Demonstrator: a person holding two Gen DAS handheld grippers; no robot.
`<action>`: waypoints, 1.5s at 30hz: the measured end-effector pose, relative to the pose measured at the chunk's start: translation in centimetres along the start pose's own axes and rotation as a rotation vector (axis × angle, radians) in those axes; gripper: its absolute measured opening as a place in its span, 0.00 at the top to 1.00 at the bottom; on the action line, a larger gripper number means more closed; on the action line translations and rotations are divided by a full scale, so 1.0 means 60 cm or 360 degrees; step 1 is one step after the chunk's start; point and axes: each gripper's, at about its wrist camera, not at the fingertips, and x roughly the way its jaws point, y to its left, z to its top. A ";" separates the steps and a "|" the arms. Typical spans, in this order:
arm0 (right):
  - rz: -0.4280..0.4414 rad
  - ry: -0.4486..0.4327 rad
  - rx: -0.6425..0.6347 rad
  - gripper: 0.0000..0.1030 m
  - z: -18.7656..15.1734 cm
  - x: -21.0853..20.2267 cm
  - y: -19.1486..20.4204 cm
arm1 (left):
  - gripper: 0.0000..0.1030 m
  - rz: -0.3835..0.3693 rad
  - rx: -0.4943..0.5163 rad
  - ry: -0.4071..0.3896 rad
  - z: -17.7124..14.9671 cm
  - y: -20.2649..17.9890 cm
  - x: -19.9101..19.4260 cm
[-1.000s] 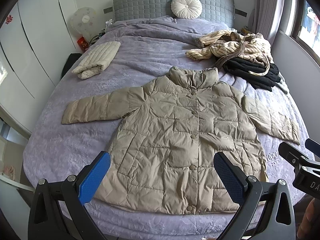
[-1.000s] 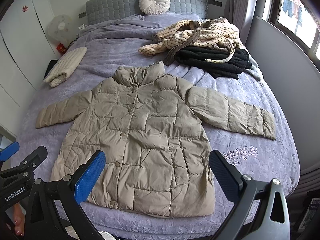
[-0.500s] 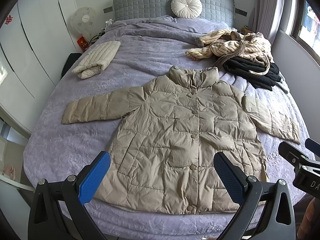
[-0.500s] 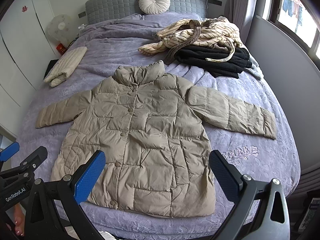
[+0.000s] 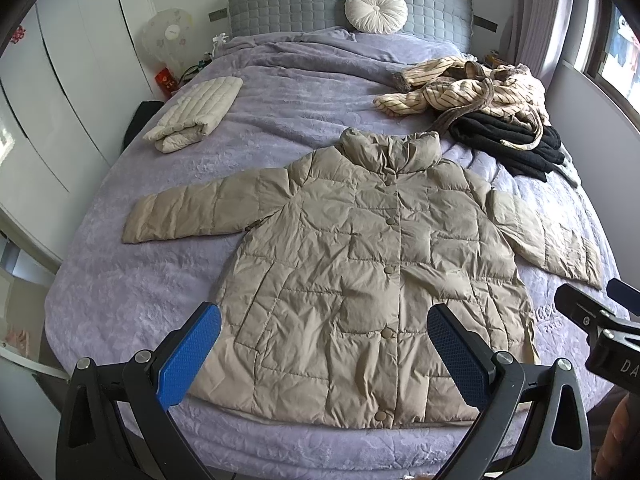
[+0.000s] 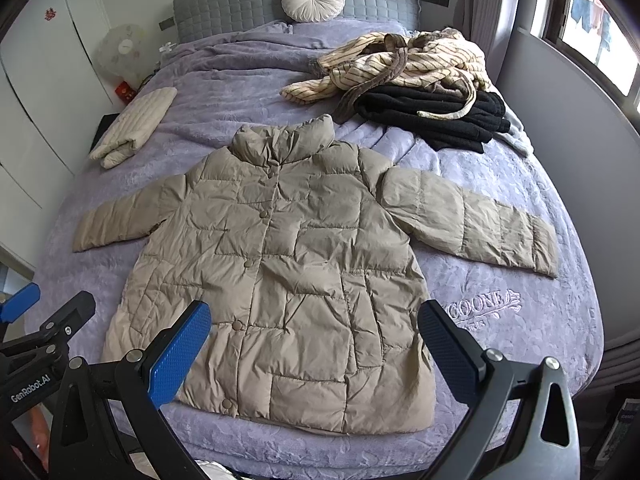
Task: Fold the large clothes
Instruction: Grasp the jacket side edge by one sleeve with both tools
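A beige quilted puffer jacket (image 5: 360, 256) lies flat, front up and buttoned, on the purple bed (image 5: 132, 292), both sleeves spread out; it also shows in the right wrist view (image 6: 280, 280). My left gripper (image 5: 324, 344) is open and empty, held above the jacket's hem. My right gripper (image 6: 316, 342) is open and empty, also over the hem at the foot of the bed. Each gripper shows at the edge of the other's view: the right one (image 5: 600, 320) and the left one (image 6: 40, 320).
A folded cream quilted garment (image 5: 192, 116) lies at the far left of the bed. A striped cream garment (image 5: 464, 88) and black clothes (image 5: 508, 140) are piled at the far right. A round white cushion (image 5: 376, 10) leans on the grey headboard. A fan (image 5: 168, 40) stands left.
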 end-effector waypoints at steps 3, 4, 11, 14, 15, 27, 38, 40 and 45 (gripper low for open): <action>0.0038 0.0023 0.0021 0.00 0.003 0.006 0.001 | 0.00 -0.0010 -0.0010 0.0026 0.005 0.007 0.009; 0.0045 0.0027 0.0022 0.00 0.005 0.009 0.000 | 0.00 -0.0003 -0.0016 0.0030 0.005 0.012 0.012; 0.0116 0.0112 -0.0011 0.00 0.031 0.037 0.018 | 0.00 -0.0013 -0.0108 0.0110 0.014 0.066 0.051; 0.0189 0.0202 -0.0031 0.00 0.033 0.070 0.047 | 0.00 -0.0002 -0.0155 0.0162 0.018 0.101 0.086; 0.0217 0.0236 -0.0035 0.00 0.033 0.083 0.058 | 0.00 -0.0019 -0.0176 0.0179 0.018 0.117 0.099; 0.0206 0.0507 -0.0077 0.00 0.050 0.270 0.228 | 0.00 -0.0204 -0.0534 0.0345 0.048 0.364 0.327; 0.0357 0.0456 -0.0143 0.80 0.115 0.421 0.396 | 0.00 -0.0263 -0.0942 0.0211 0.086 0.597 0.519; 0.0463 0.0458 -0.0139 0.91 0.127 0.447 0.420 | 0.00 -0.0294 -0.1004 0.0194 0.091 0.623 0.548; 0.0565 0.0353 -0.0275 0.91 0.167 0.503 0.488 | 0.00 -0.0387 -0.1129 0.0208 0.092 0.663 0.612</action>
